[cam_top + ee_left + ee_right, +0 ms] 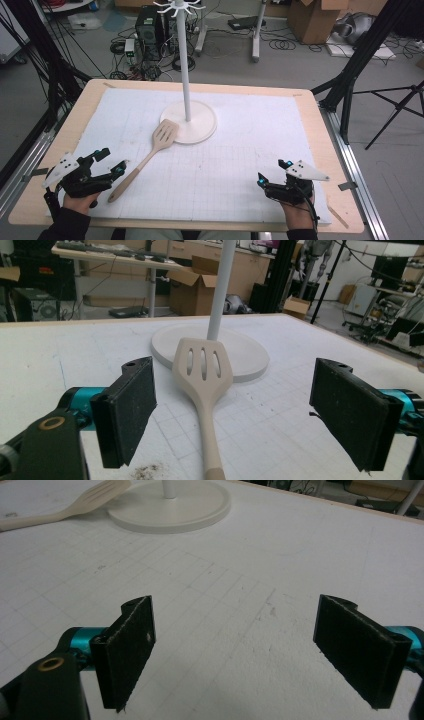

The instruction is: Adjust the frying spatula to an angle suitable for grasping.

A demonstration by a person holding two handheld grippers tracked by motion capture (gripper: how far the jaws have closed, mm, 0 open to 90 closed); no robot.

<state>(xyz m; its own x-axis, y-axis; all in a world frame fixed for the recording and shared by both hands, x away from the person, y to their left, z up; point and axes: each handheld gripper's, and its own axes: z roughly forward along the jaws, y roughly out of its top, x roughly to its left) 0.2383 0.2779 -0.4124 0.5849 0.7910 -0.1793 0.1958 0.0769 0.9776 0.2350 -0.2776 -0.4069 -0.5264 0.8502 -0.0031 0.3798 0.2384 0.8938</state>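
Note:
A beige slotted spatula (148,156) lies flat on the white gridded mat (240,150), its head resting on the rim of a white stand's round base (202,122). The stand's white pole (184,60) rises from that base. My left gripper (111,160) sits at the front left, open, with the spatula's handle end just to its right. In the left gripper view the spatula (204,380) lies ahead, its handle running toward the gap between the wide-apart jaws (240,420). My right gripper (272,172) rests open at the front right over bare mat (235,650).
The mat covers a wooden table (95,95) with edges all around. The stand's base (170,502) and the spatula head (97,495) lie far ahead of the right gripper. Cables, a computer tower (150,25) and cardboard boxes (315,17) are on the floor beyond.

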